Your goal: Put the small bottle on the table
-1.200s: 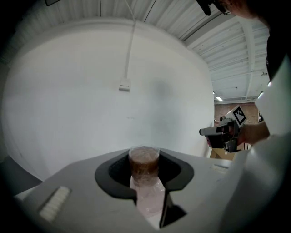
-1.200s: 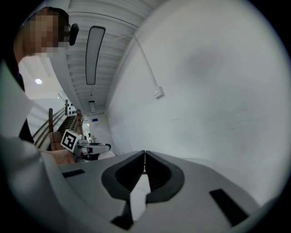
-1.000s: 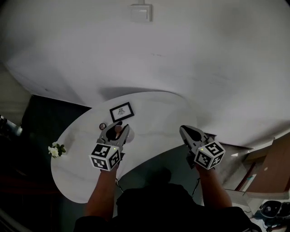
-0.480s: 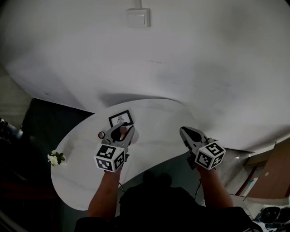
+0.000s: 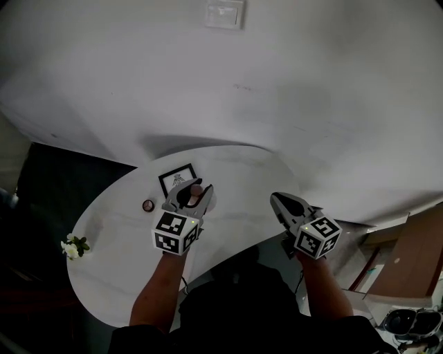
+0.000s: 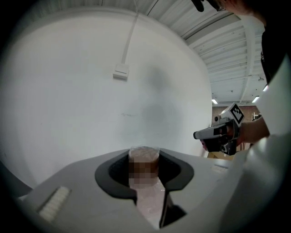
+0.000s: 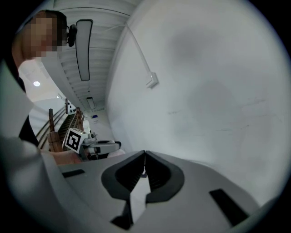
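Observation:
A small bottle [image 6: 144,157] with a brownish body stands upright between the jaws of my left gripper [image 6: 144,169], which is shut on it. In the head view the left gripper [image 5: 192,196] holds the bottle [image 5: 196,188] over the white oval table [image 5: 124,235], just right of a picture frame; whether the bottle touches the tabletop is hidden. My right gripper [image 5: 279,200] hangs beyond the table's right edge. Its jaws are shut with nothing between them [image 7: 144,164].
A black-framed picture [image 5: 176,179] lies flat near the table's far edge. A small round thing [image 5: 148,205] lies left of my left gripper, and a small bunch of white flowers [image 5: 71,247] sits at the table's left end. A white wall with a switch plate [image 5: 225,13] rises behind.
My left gripper has carried the bottle forward and to the right, away from the small round thing and up beside the picture frame. The right gripper has barely moved.

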Available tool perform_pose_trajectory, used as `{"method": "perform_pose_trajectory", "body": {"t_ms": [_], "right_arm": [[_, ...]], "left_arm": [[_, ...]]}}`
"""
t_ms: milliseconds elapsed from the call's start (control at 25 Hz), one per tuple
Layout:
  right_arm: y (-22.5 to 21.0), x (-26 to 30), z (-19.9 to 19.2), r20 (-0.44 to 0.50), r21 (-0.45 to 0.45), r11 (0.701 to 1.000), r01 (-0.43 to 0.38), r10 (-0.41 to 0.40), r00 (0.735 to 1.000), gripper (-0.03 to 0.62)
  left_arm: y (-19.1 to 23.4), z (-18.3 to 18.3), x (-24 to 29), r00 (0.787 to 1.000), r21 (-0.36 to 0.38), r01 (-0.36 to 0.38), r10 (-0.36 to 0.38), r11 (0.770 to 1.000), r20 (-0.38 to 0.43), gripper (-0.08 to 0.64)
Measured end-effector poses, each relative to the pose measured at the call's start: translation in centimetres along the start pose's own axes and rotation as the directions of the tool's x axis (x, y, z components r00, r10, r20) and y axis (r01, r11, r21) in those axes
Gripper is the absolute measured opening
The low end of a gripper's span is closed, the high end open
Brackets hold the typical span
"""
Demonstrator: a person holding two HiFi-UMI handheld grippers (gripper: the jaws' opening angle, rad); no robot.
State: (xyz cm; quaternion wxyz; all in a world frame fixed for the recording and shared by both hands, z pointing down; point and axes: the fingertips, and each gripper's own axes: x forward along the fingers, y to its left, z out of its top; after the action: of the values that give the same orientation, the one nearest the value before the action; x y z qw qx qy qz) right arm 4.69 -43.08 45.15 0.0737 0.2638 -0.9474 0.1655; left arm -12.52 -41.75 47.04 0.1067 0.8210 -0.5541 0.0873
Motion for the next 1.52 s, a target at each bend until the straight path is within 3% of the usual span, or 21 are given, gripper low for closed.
{"method": "perform_pose_trajectory", "body": {"t_ms": [640,1520], "right_arm": [[-5.4,4.5,-1.3,-0.075,0.036,0.998,-0.06,0.063,0.995,0.011],[-7.8,5.2,-4.1,-0.151,0.07,0.995,-0.069,0.079,0.985,0.011]], "left_arm": [[1.4,-6.8,9.1,0.99,-0.062,-0.02,0.011,0.998,-0.143,0.13],[3.0,-15.4,14.7,0.947,-0.043,-0.028,0.013,0.999,-0.321,0.13]]}}
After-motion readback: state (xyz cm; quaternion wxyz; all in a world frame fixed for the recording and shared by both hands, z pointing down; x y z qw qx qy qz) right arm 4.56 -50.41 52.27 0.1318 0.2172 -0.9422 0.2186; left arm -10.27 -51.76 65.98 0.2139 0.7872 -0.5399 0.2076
